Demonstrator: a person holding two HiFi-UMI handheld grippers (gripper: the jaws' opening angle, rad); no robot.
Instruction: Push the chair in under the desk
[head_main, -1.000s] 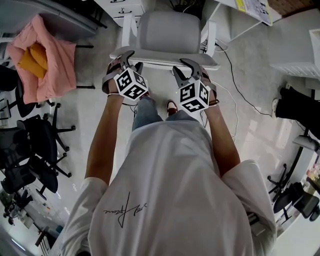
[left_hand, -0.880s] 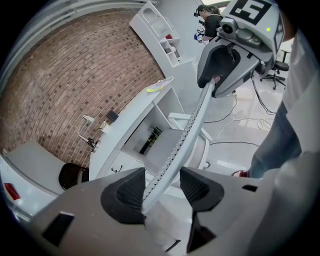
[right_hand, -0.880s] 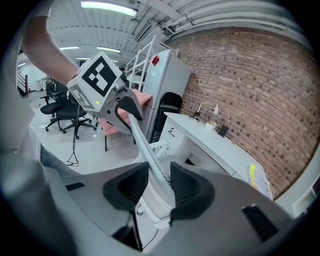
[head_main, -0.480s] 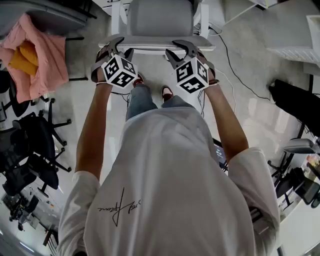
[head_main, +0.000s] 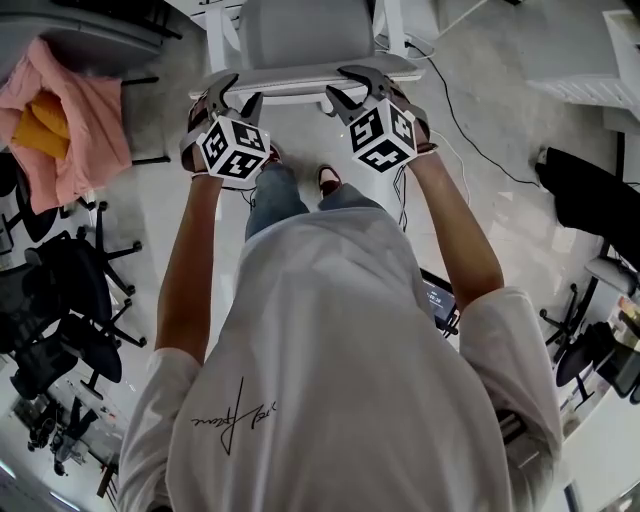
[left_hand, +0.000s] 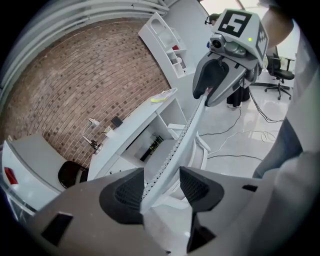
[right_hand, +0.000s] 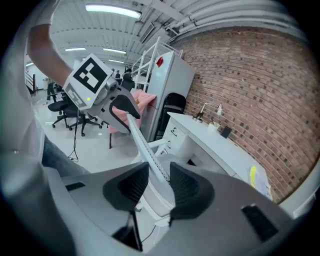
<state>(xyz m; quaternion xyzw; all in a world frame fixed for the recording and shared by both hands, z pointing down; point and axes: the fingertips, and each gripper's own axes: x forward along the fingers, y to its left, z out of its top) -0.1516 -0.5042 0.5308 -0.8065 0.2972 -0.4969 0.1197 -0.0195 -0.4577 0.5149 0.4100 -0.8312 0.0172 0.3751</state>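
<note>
A white chair with a grey seat (head_main: 305, 30) stands in front of me, its thin backrest rim (head_main: 300, 75) running left to right. My left gripper (head_main: 235, 97) is shut on the rim's left end, and in the left gripper view the rim (left_hand: 185, 135) runs out from between the pads of that gripper (left_hand: 161, 187). My right gripper (head_main: 345, 85) is shut on the rim's right end, where the rim (right_hand: 142, 142) passes between its pads (right_hand: 152, 182). The white desk (left_hand: 135, 120) stands beyond the chair, along a brick wall, also in the right gripper view (right_hand: 215, 140).
A pink cloth (head_main: 60, 110) lies draped over furniture at the left. Black office chairs (head_main: 60, 310) crowd the lower left. A cable (head_main: 470, 130) trails over the floor at the right, near a black object (head_main: 590, 200). The person's shoes (head_main: 330, 180) are just behind the chair.
The chair and both grippers have moved toward the top of the head view, toward the desk, and the person has stepped after them. Both grips look unchanged.
</note>
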